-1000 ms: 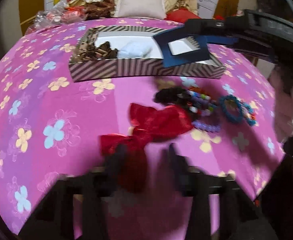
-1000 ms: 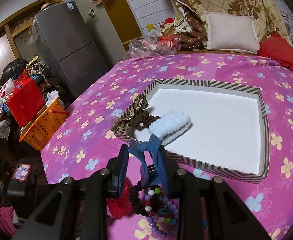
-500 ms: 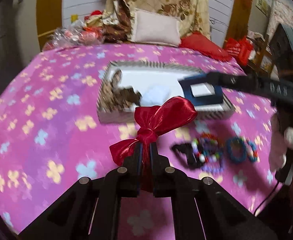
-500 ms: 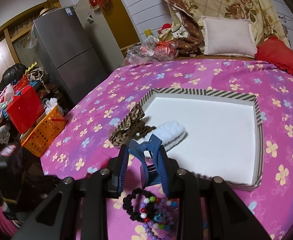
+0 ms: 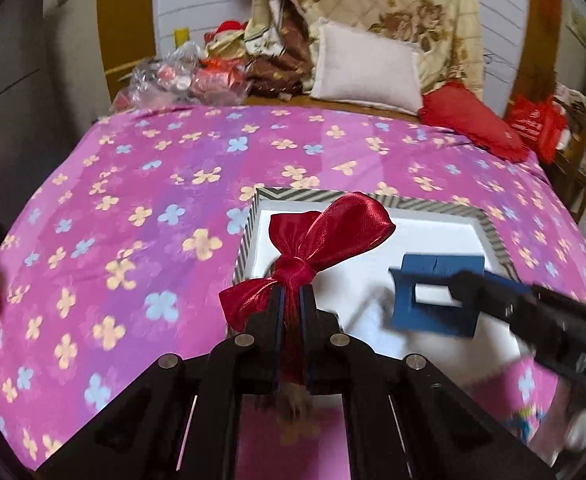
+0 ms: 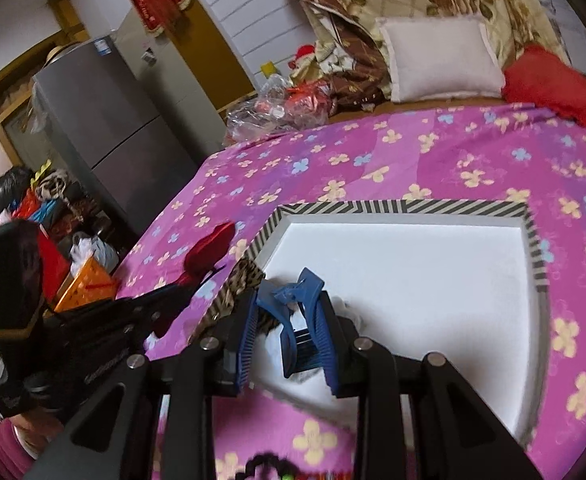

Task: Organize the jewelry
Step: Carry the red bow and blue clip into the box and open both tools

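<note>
Pinching red satin bow (image 5: 317, 240) in left gripper (image 5: 291, 300), blue hair claw (image 6: 301, 312) in right gripper (image 6: 289, 320); striped tray (image 6: 405, 207) at 12 o'clock.

Hidden and blurred bits

The red bow's (image 5: 317, 240) tail vanished between the left claw (image 5: 291, 300) fingers; beads (image 6: 269, 468) were cut off by the edge; the leopard-print piece (image 6: 245, 280) was half hidden.

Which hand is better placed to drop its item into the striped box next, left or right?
Probably the right. The right gripper holds the blue hair claw already over the striped box's white floor. The left gripper, shut on the red bow, hangs at the box's near left edge.
</note>
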{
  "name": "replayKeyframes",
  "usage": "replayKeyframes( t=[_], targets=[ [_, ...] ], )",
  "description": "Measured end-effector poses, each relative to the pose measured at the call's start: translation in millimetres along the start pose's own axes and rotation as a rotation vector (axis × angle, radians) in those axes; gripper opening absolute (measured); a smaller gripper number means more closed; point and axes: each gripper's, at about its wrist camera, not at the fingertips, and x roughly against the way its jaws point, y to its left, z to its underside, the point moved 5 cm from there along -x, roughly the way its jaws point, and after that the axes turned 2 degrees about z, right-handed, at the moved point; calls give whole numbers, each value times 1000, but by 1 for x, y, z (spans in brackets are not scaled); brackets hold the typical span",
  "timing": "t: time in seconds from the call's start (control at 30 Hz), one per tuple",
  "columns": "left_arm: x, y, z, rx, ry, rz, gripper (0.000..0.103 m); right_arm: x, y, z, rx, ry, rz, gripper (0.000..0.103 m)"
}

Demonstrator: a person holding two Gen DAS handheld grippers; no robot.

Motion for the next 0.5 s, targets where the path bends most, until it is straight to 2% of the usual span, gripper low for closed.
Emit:
replayKeyframes(
  t=[0.23,0.5],
  targets=[
    [-54,9,-6,31,77,-37,7,-57,-26,-17,-87,67,-15,29],
    [-81,9,2,44,122,-47,9,-98,-62,-12,-221,148,4,28]
  ],
)
